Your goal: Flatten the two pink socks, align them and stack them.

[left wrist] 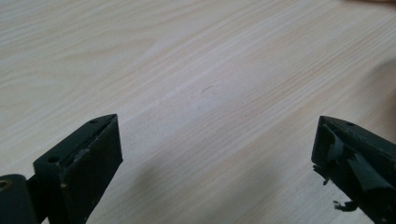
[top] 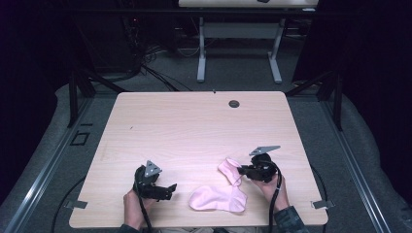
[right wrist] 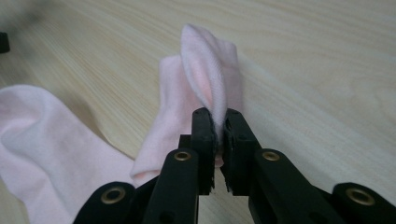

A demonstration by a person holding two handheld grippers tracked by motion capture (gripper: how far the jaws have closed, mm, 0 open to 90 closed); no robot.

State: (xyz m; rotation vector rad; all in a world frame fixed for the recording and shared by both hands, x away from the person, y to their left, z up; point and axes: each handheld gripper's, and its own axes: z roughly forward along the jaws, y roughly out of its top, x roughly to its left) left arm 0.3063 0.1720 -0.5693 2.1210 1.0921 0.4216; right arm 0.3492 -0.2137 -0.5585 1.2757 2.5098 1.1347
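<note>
A pink sock [top: 219,195] lies near the front edge of the wooden table [top: 194,126], its foot flat and its cuff end lifted at the right. My right gripper [top: 243,171] is shut on the cuff of the pink sock [right wrist: 205,79], pinching a fold of fabric between the jaws of my right gripper [right wrist: 217,122]. My left gripper [top: 171,189] rests low over the table to the left of the sock, a short gap away. In the left gripper view my left gripper [left wrist: 217,140] is open, with bare wood between its jaws.
A small dark round grommet [top: 234,103] sits near the table's far edge. Beyond the table stand a white table frame [top: 238,48] and cables on the grey floor. Black frame legs stand at both sides.
</note>
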